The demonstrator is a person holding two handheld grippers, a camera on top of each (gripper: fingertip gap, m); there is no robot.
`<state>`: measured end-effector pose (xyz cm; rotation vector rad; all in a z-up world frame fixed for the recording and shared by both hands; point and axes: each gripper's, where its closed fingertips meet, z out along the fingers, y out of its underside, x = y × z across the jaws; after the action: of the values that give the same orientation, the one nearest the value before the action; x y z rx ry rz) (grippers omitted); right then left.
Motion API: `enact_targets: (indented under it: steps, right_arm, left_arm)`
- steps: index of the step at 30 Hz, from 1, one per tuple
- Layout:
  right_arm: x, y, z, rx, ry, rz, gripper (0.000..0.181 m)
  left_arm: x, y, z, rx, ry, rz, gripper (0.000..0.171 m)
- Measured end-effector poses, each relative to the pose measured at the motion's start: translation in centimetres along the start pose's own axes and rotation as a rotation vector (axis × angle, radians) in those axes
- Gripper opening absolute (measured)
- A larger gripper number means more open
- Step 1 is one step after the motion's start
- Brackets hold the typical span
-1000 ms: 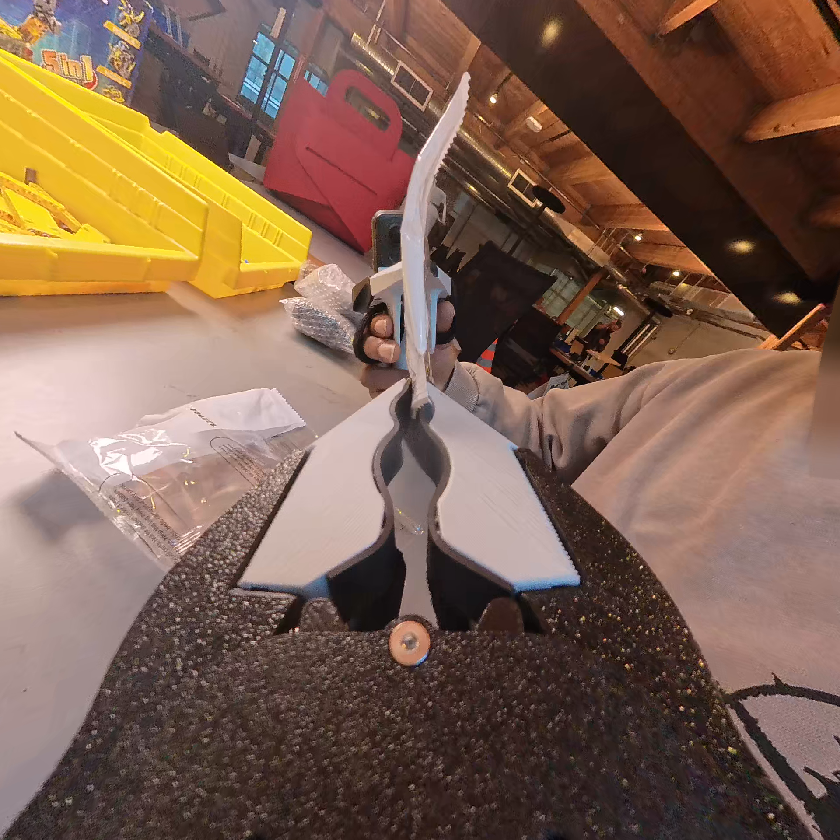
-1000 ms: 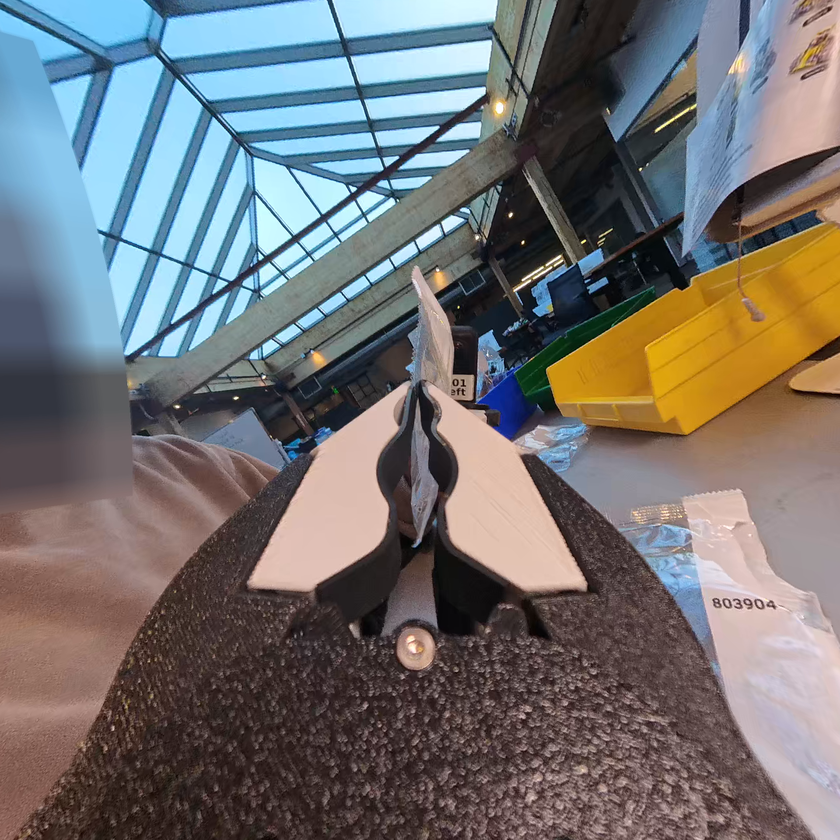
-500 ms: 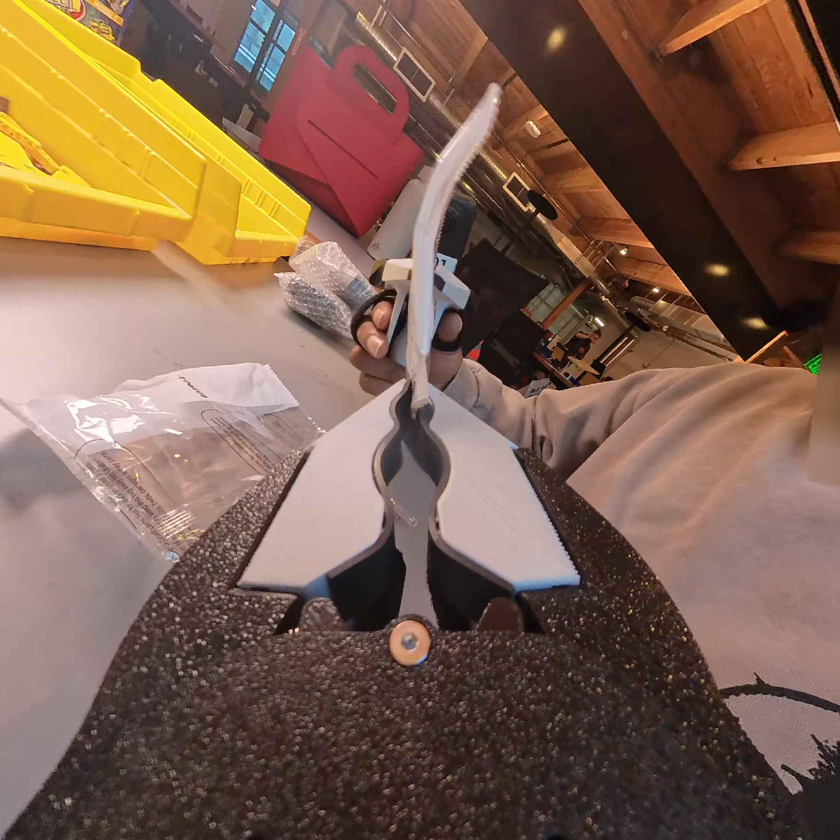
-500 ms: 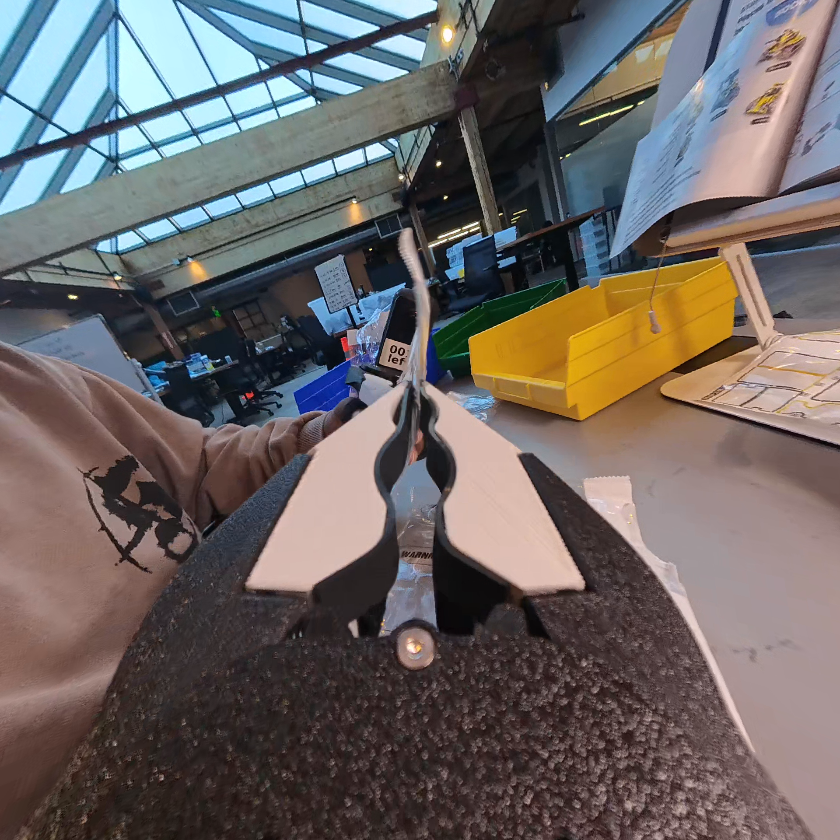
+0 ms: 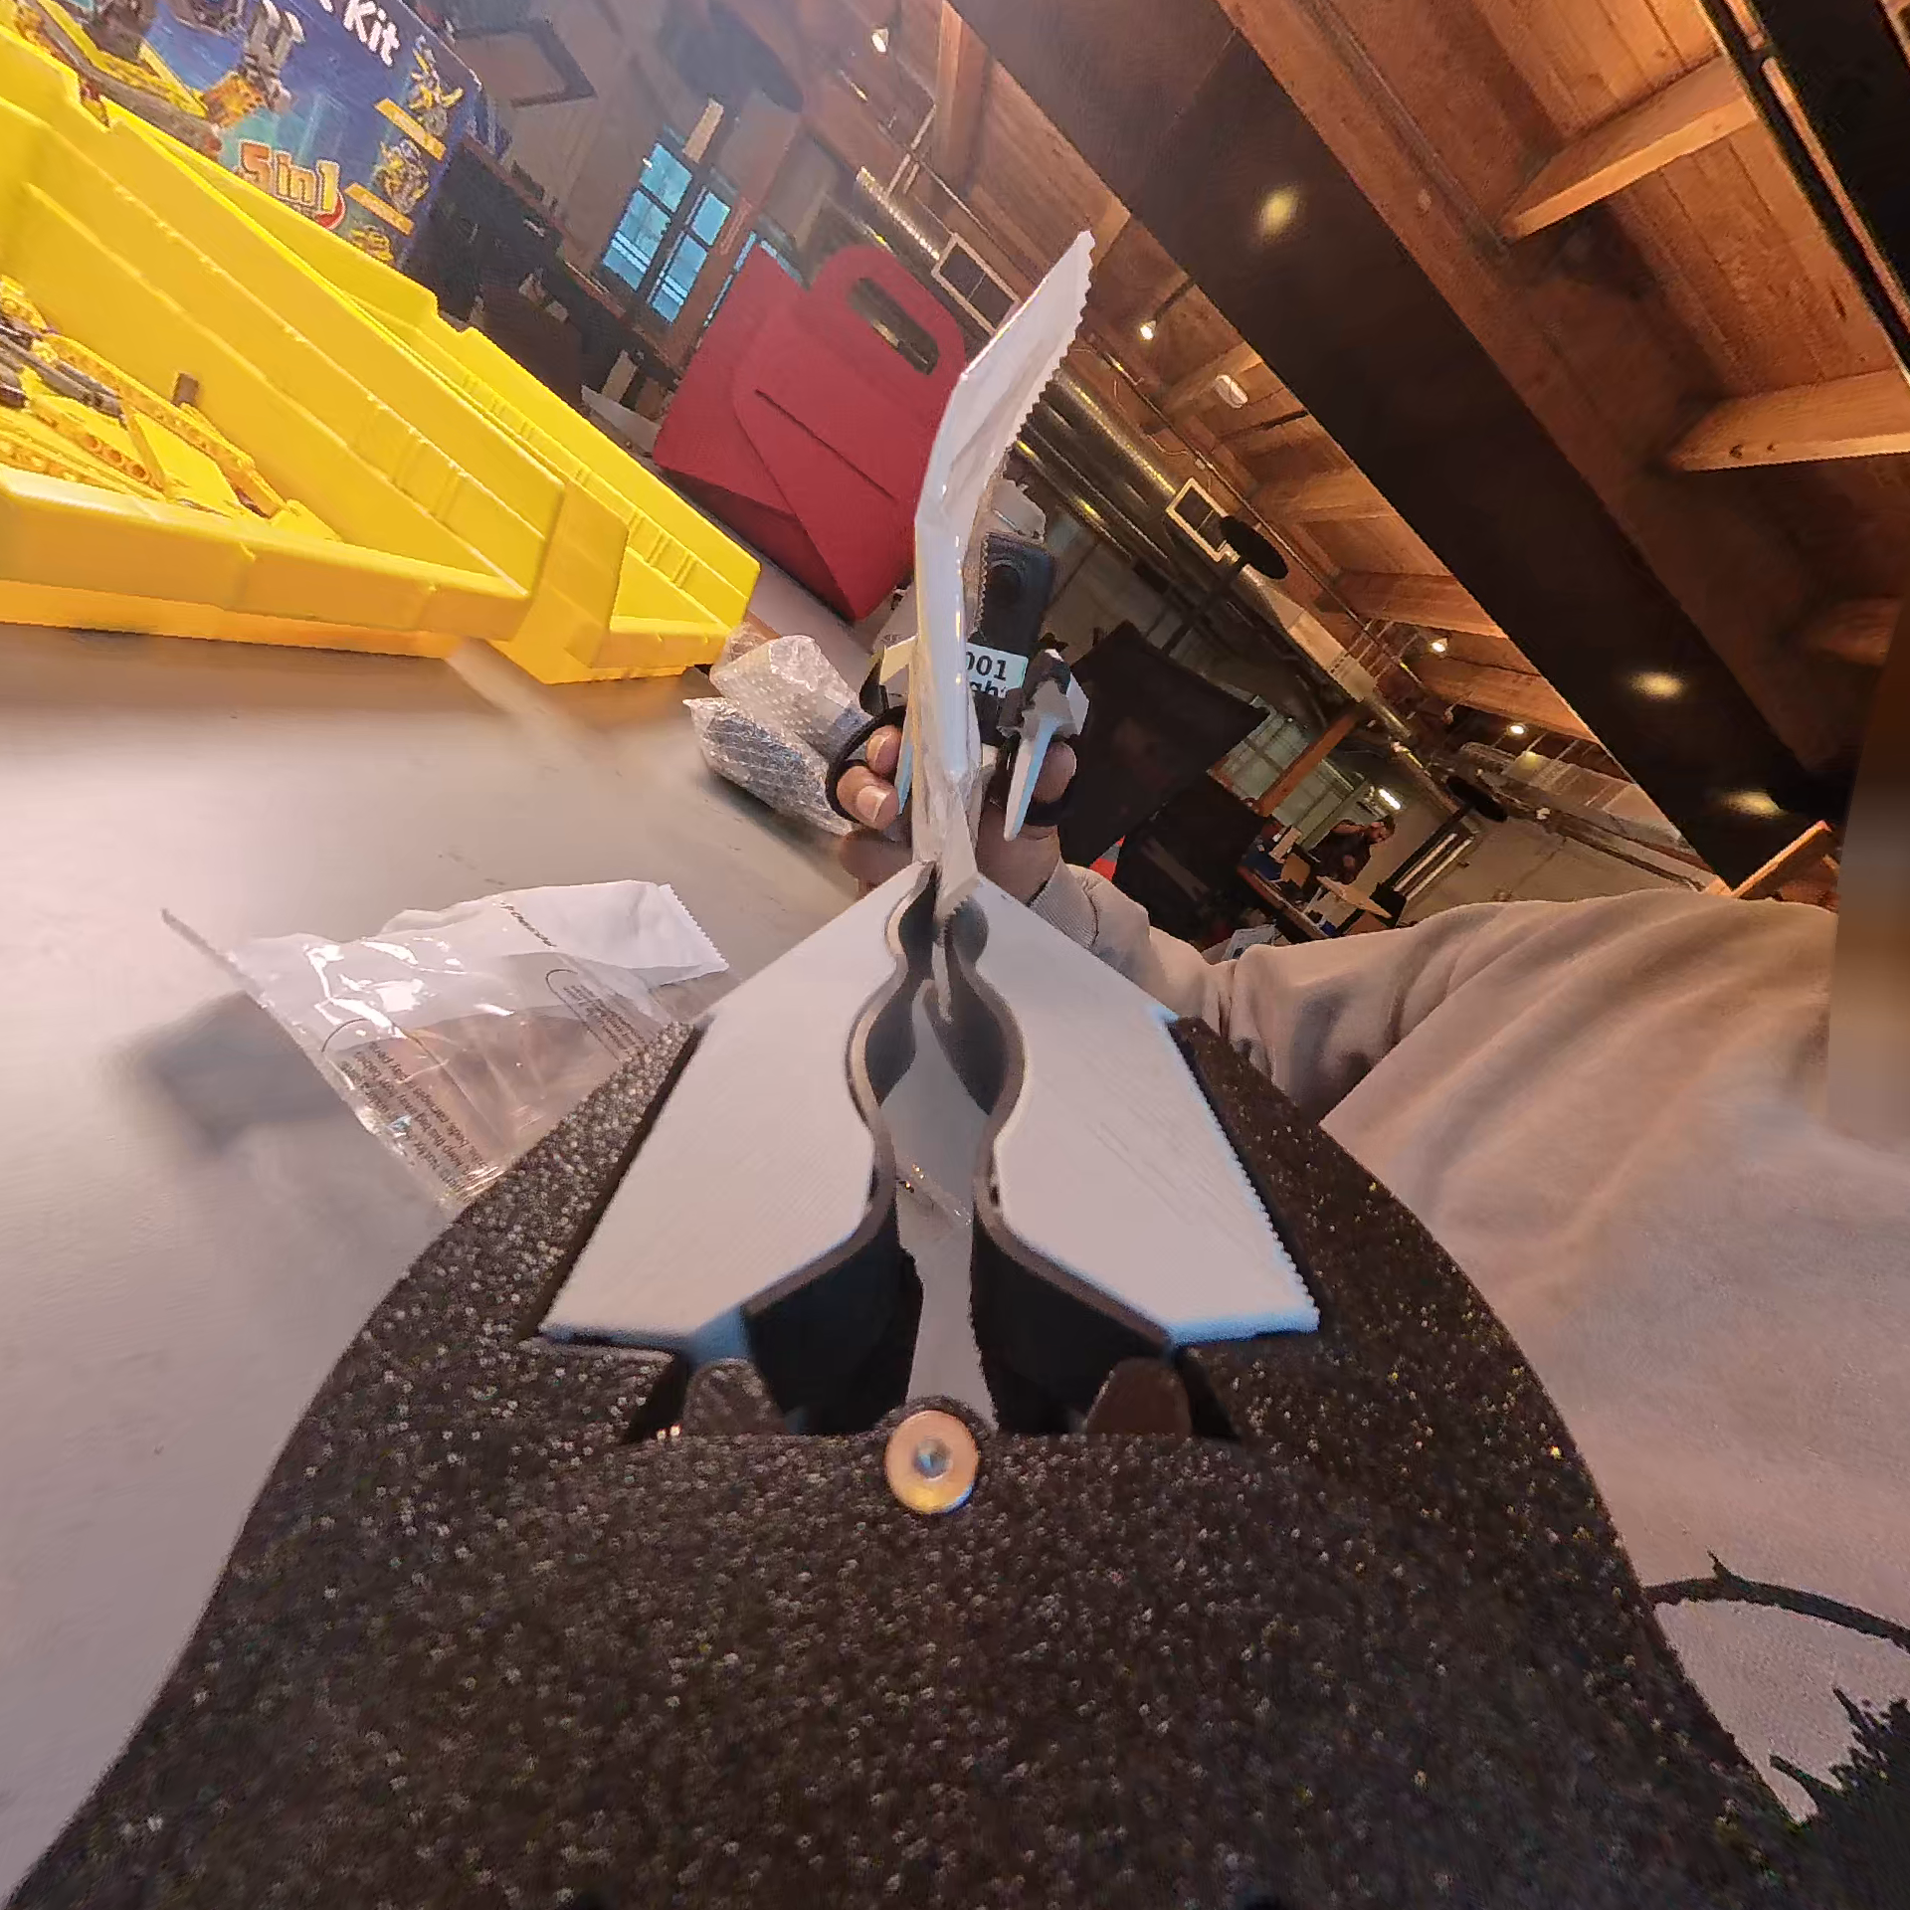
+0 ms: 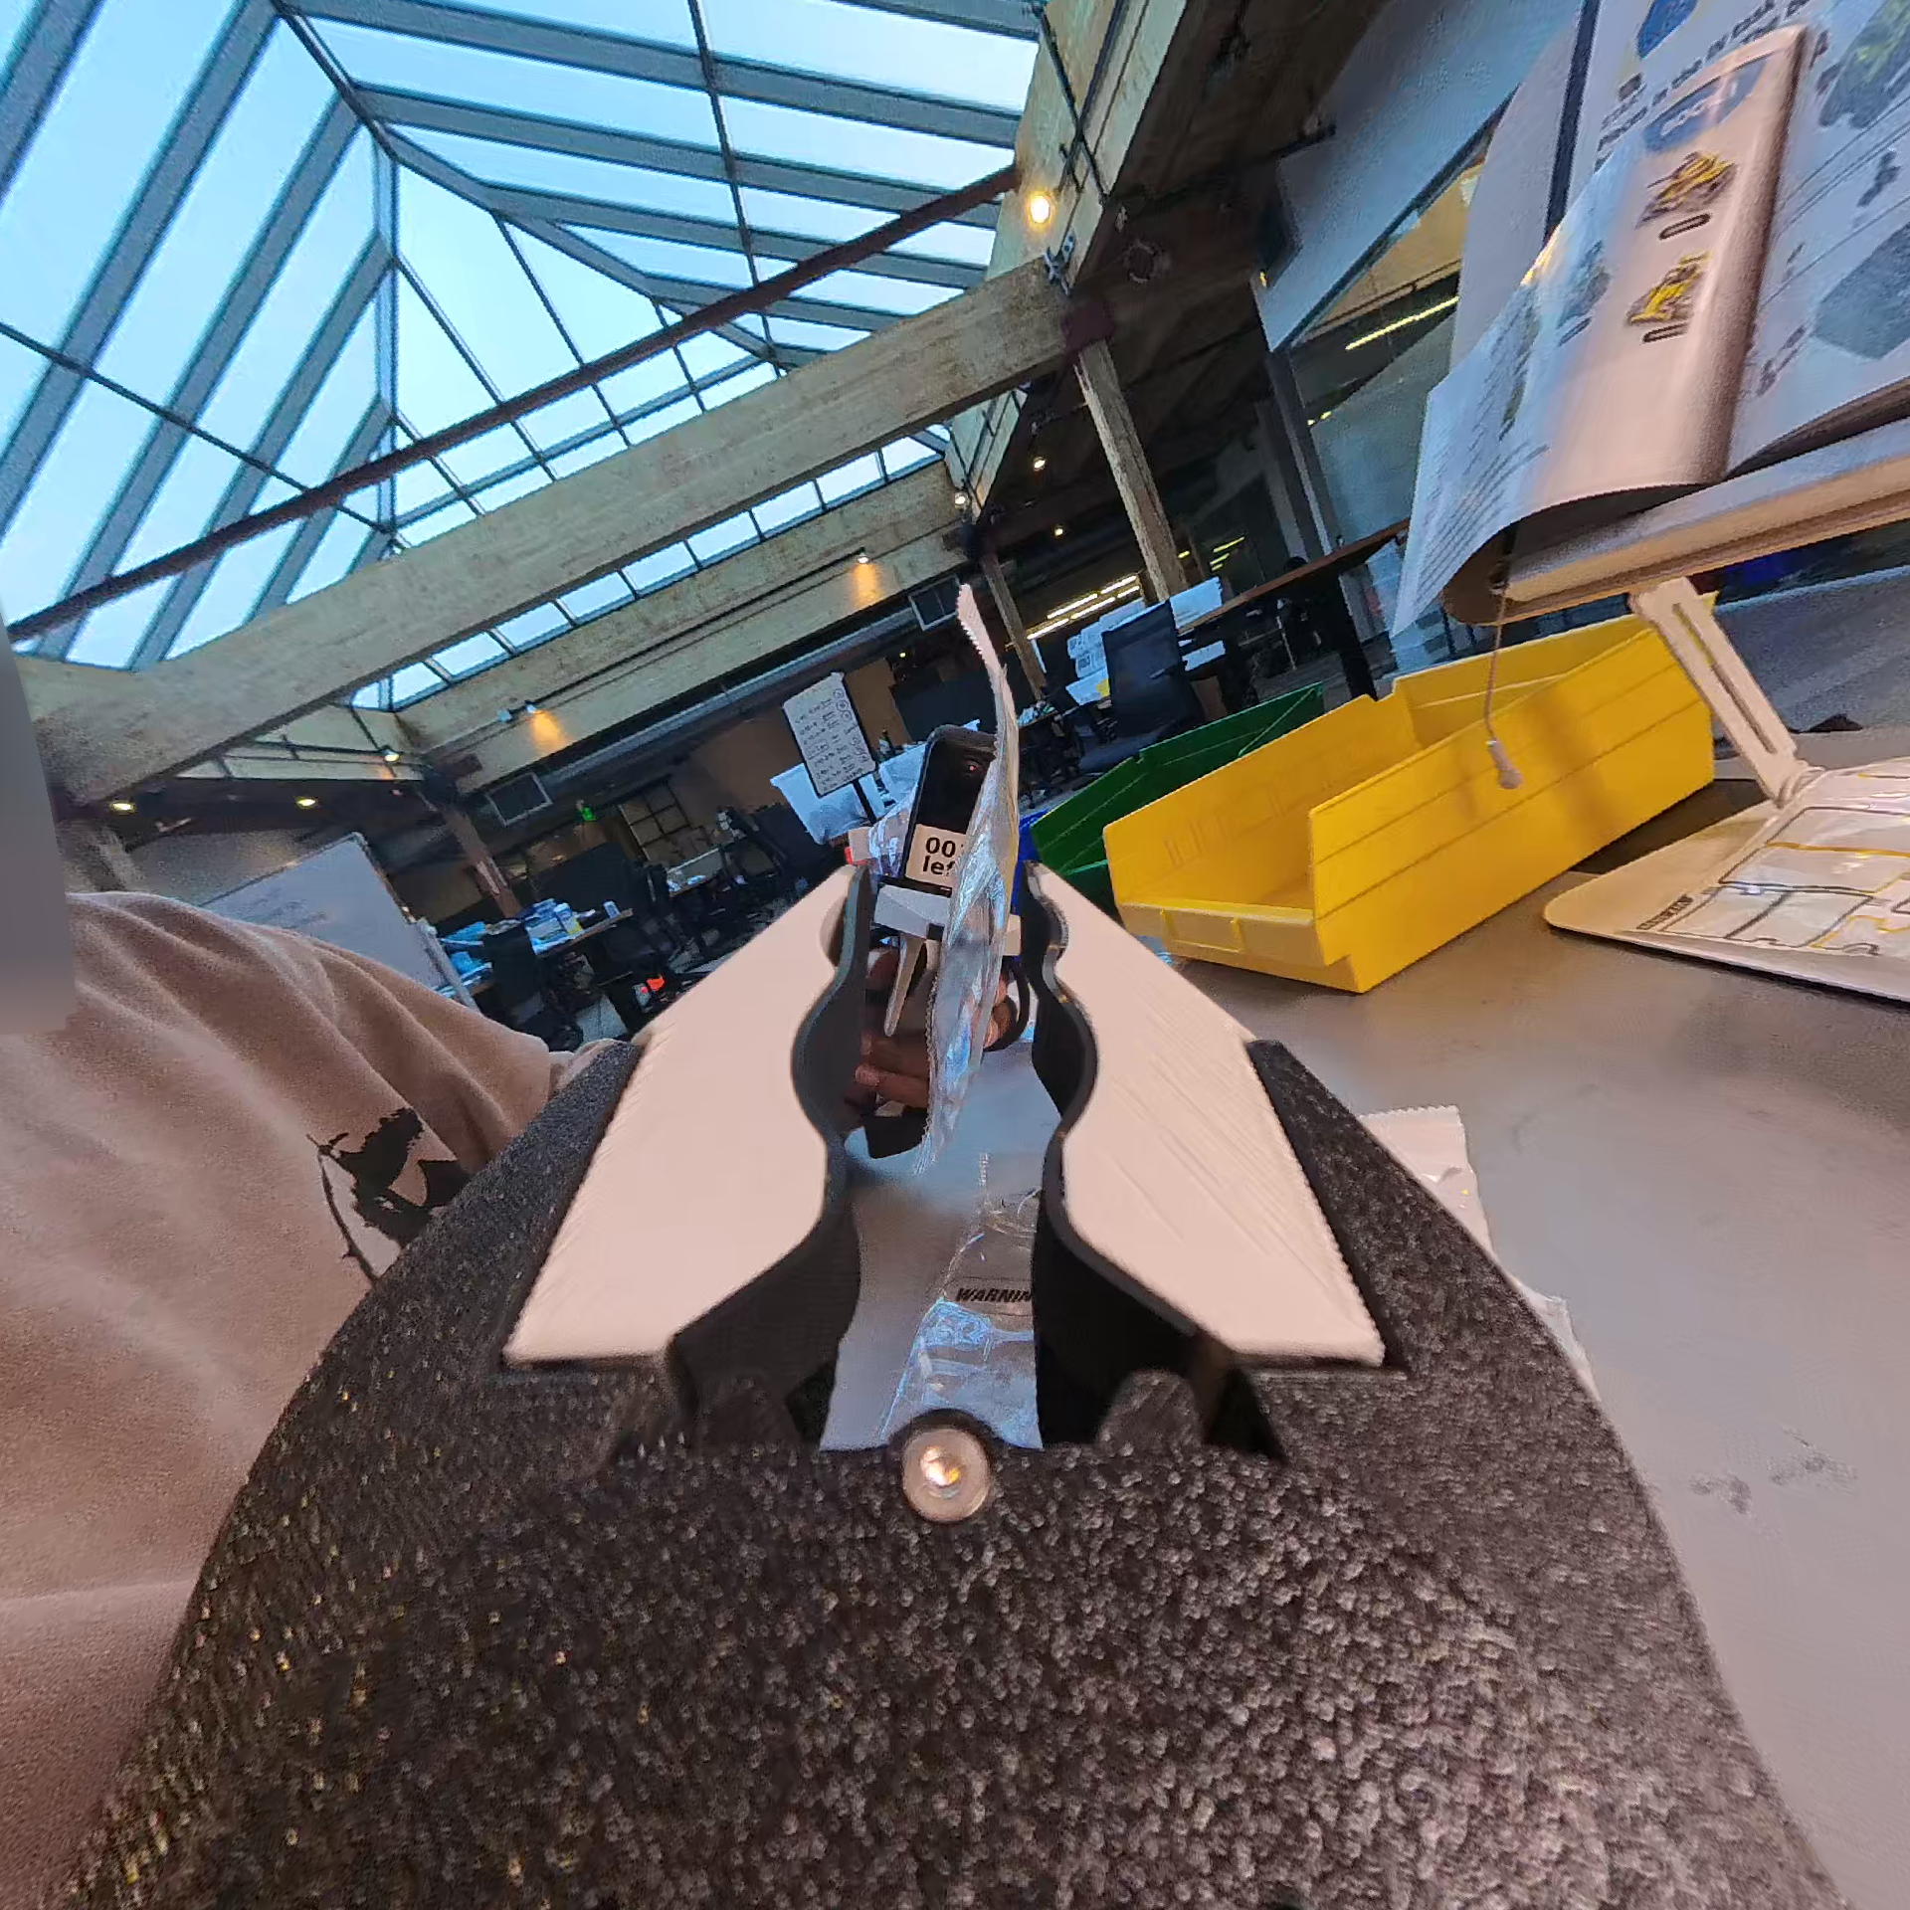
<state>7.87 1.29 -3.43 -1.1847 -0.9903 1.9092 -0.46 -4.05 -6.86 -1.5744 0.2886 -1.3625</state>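
My left gripper [image 5: 941, 901] is shut on the lower edge of a small clear and white plastic bag [image 5: 966, 537], which stands up edge-on above the grey table [image 5: 310, 806]. My right gripper [image 6: 943, 891] is open, one finger on each side of the same bag [image 6: 977, 930], apart from it. The bag hangs from the left gripper [image 6: 925, 982] just beyond. In the left wrist view the right gripper [image 5: 966, 775] shows open behind the bag, with a hand on it.
A flat plastic bag [image 5: 465, 992] lies on the table to the left. Behind it are yellow bins [image 5: 310, 496], a red box [image 5: 827, 444] and a bubble-wrap packet [image 5: 765, 713]. The right wrist view shows a yellow bin [image 6: 1395, 817], a green bin [image 6: 1158, 786] and a booklet on a stand [image 6: 1674, 279].
My right gripper was shut on the bag and has opened and let it go. My left gripper still holds the bag upright.
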Motion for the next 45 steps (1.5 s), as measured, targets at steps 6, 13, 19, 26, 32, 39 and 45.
enact_targets:
  steps: [6, 13, 19, 26, 32, 39, 45]
  right_arm:
    - [-0.7, 0.6, 0.5, -0.016, -0.035, 0.006, 0.029]
    - [-0.4, 1.7, 0.9, -0.059, -0.026, 0.014, 0.025]
    - [-1.1, 3.6, 1.7, -0.13, -0.065, 0.002, 0.0]
    - [0.0, 1.6, 0.5, -0.093, 0.032, -0.087, 0.0]
    - [4.6, -1.6, -3.1, -0.018, 0.324, -0.198, 0.0]
    - [5.9, -0.4, -3.4, -0.129, 0.417, -0.308, 0.0]
    - [5.7, 1.0, -2.6, -0.229, 0.436, -0.448, 0.0]
  left_arm:
    - [0.3, -0.1, 0.1, 0.01, 0.018, -0.009, 0.0]
    - [1.6, 0.1, 0.8, 0.013, 0.085, -0.005, 0.0]
    - [2.1, 0.9, 1.5, -0.008, 0.121, -0.008, 0.0]
    - [-1.9, 1.3, -0.2, -0.13, -0.159, 0.184, 0.015]
    - [-5.9, 3.1, -3.2, -0.374, -0.408, 0.408, 0.029]
    - [-8.0, 5.3, -3.0, -0.419, -0.441, 0.279, 0.031]
    - [-9.7, 7.8, -3.3, -0.562, -0.545, 0.265, 0.036]
